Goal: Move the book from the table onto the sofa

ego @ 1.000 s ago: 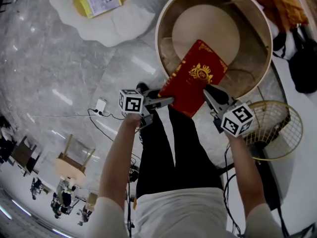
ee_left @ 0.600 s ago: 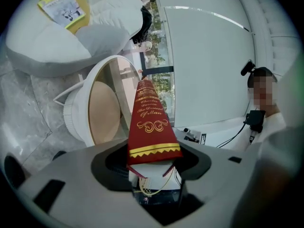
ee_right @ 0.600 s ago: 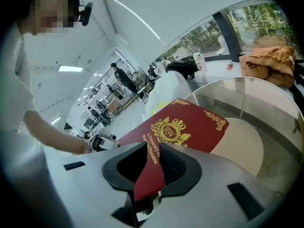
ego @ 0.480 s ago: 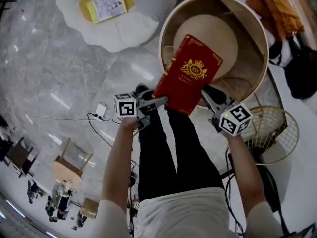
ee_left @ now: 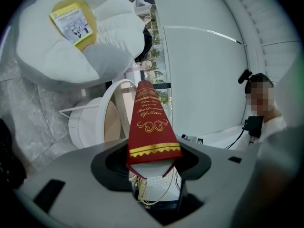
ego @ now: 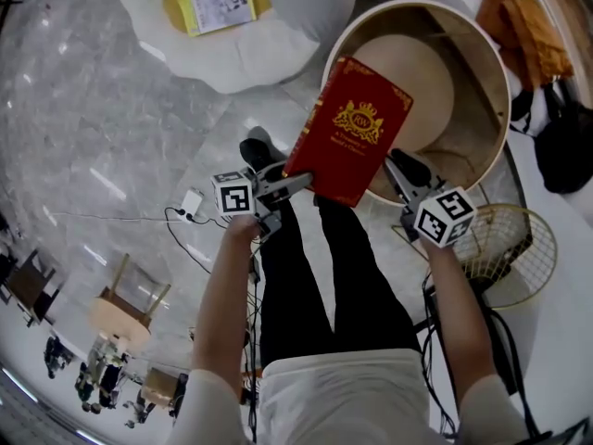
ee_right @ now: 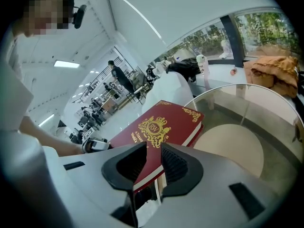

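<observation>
A red hardback book [ego: 347, 131] with a gold crest is held in the air between both grippers, over the near rim of the round table [ego: 492, 146]. My left gripper [ego: 298, 183] is shut on its spine end; the red spine [ee_left: 151, 127] stands up between the jaws in the left gripper view. My right gripper [ego: 397, 163] is shut on the opposite edge, with the cover [ee_right: 159, 127] pinched between its dark pads. The white cushioned sofa [ego: 243, 49] lies at the far left and carries a yellow booklet [ego: 219, 3].
The table is a round glass top over a beige disc. A gold wire basket [ego: 509, 239] stands by my right arm. A white plug and cable [ego: 189, 202] lie on the marble floor. Orange cloth [ego: 520, 21] and a black bag [ego: 565, 142] are at the right.
Both grippers have carried the book up and away from the table's middle toward the sofa side; it now hangs over the table's near rim.
</observation>
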A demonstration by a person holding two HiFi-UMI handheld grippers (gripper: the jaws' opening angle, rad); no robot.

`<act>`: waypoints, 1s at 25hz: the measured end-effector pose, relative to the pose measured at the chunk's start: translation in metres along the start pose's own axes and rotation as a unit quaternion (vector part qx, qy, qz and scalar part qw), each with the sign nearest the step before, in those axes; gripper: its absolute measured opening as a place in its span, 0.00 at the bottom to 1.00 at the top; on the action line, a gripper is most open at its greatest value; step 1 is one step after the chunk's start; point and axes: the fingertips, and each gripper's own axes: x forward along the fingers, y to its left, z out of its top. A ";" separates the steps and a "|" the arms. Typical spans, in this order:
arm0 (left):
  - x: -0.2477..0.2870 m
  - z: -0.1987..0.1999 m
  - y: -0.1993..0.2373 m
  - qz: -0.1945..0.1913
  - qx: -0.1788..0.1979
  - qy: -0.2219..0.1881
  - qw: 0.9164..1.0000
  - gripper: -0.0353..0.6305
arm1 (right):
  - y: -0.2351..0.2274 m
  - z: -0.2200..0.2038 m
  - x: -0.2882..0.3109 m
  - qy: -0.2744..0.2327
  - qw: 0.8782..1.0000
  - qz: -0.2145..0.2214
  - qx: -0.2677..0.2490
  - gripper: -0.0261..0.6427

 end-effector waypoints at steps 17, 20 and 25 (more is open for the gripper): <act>-0.093 0.087 0.002 -0.013 0.008 -0.016 1.000 0.41 | 0.051 0.040 0.090 -0.008 0.999 -0.024 0.025 0.19; -0.110 0.110 0.002 -0.017 0.009 -0.022 1.000 0.41 | 0.061 0.051 0.109 -0.004 0.999 -0.025 0.025 0.19; -0.132 0.149 0.006 -0.023 0.017 -0.023 0.999 0.41 | 0.078 0.072 0.146 -0.001 0.999 -0.017 0.027 0.19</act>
